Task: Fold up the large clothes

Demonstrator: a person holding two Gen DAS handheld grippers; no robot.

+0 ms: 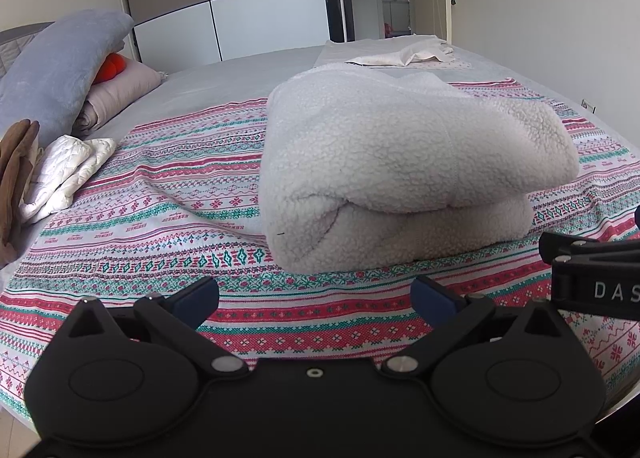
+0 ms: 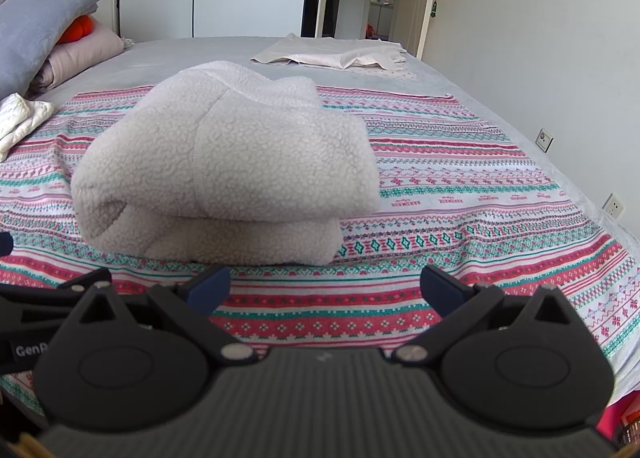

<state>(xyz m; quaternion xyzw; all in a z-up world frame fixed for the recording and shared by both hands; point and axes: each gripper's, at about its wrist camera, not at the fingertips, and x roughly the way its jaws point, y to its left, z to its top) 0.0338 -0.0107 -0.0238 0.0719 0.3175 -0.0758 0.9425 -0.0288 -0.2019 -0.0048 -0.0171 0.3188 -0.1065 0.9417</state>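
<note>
The white sherpa fleece garment (image 1: 400,162) lies folded into a thick, rounded bundle on the patterned bedspread (image 1: 160,218) covering the bed. Its upper layer bulges over a flatter lower layer, with a deep crease between them on the near side. A vertical seam runs down the top layer. In the left wrist view it sits toward 1 o'clock; in the right wrist view the bundle (image 2: 228,166) sits toward 11 o'clock.

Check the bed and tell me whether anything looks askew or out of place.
Nothing is damaged or spilled. The folded fleece sits a little uneven: its top layer overhangs the bottom one on the right side. The patterned sheet beneath shows some wrinkles. Both tools, left and right, are open and clear of it.
</note>
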